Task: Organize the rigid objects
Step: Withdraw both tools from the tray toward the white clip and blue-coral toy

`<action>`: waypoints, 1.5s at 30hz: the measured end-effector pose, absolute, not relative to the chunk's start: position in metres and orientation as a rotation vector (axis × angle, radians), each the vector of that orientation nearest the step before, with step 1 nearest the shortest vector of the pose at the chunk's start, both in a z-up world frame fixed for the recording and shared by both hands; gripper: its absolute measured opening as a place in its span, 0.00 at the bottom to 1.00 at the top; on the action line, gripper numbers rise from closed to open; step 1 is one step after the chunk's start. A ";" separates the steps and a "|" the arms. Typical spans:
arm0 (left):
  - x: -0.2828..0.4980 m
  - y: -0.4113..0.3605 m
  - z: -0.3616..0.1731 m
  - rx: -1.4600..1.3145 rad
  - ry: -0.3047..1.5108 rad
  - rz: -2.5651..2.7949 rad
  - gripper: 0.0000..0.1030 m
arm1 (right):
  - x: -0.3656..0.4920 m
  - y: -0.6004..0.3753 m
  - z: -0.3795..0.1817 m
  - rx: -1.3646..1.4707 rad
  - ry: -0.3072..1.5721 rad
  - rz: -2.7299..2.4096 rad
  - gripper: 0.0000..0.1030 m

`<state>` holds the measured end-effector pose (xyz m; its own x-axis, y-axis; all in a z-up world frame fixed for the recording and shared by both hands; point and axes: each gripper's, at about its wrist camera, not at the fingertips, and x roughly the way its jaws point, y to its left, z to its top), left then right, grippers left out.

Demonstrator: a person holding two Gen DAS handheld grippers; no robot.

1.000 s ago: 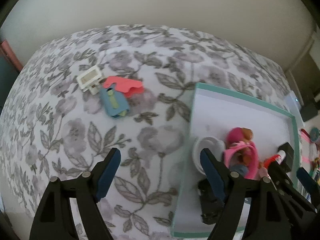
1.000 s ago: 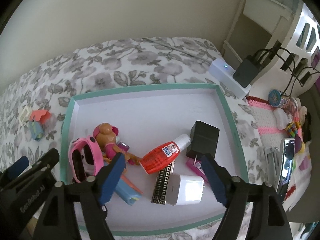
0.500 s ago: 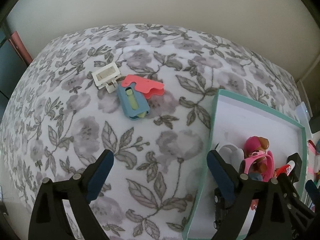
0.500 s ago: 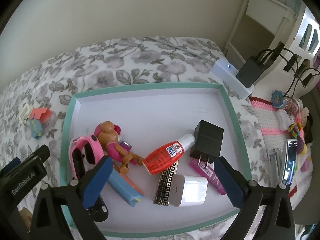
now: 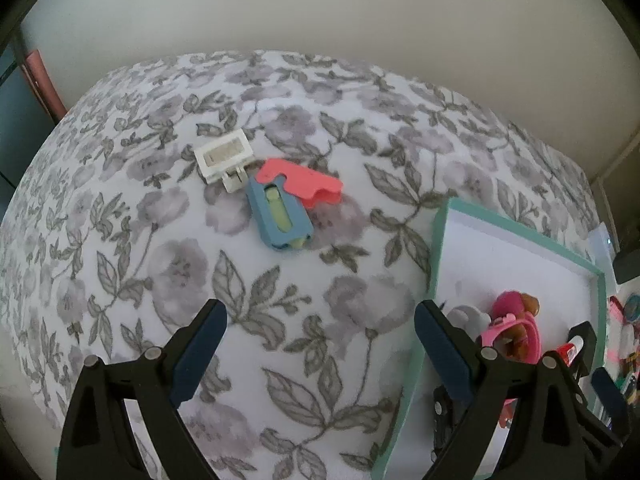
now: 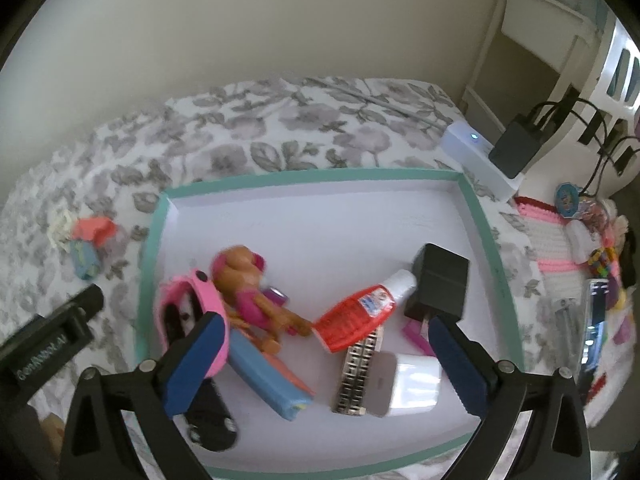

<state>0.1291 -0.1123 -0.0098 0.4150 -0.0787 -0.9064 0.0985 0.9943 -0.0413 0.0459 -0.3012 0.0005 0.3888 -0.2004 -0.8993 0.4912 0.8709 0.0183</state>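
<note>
A shallow rectangular tray [image 6: 486,224], white inside with a teal rim, is seen lying on a bed cover [image 5: 168,264] printed with grey flowers and leaves. The tray is taken as the landmark.

Inside the tray, hard plastic items are heaped toward the near side: a pink band [image 6: 208,292] curved into a loop, a brown and pink toy dog [image 6: 248,296], a flat blue bar [image 6: 264,380], a red ribbed bottle [image 6: 356,316] with a white cap, a black cube-shaped plug [image 6: 440,286], a white rounded charger [image 6: 416,384] and a strip with a black and gold key pattern [image 6: 356,376]. The bottle cap is seen touching the black plug.

Outside the tray, well to its left on the cover, three small pieces are grouped: a white rectangular frame [image 5: 224,156], a blue slotted case [image 5: 278,216] with a pale green insert, and a coral flat piece [image 5: 304,182] with a wavy edge. The blue case is touched by the other two.

The left claw [image 5: 320,336] is held over bare cover just left of the tray's rim, jaws spread wide, having just been opening; nothing is between them.

The right claw [image 6: 326,346] is held over the tray's near half, jaws at full spread after just opening; the pile is framed between the blue pads [image 6: 196,360], but nothing is gripped.
</note>
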 end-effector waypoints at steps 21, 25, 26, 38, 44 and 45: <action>0.139 -0.064 0.039 0.037 0.978 -0.100 0.92 | 0.066 -0.251 0.016 0.240 0.978 -0.310 1.00; 0.147 -0.034 0.041 -0.026 1.001 -0.063 0.92 | 0.070 -0.241 0.019 0.259 0.963 -0.283 1.00; 0.149 -0.026 0.041 -0.041 1.007 -0.052 0.92 | 0.071 -0.239 0.019 0.267 0.962 -0.270 1.00; 0.179 0.032 0.028 -0.076 1.034 -0.002 0.92 | 0.102 -0.194 0.016 0.306 0.982 -0.079 1.00; 0.204 0.044 0.011 -0.086 1.085 -0.047 0.92 | 0.135 -0.165 0.010 0.233 0.999 0.004 1.00; 0.208 0.046 0.007 -0.099 1.097 -0.059 0.92 | 0.142 -0.160 0.005 0.226 1.011 0.019 1.00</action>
<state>0.2076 0.0462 0.0066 0.4552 -0.0969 -0.8851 -0.0015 0.9940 -0.1096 0.1419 -0.1603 0.0045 0.5327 0.1199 -0.8377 0.0886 0.9766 0.1961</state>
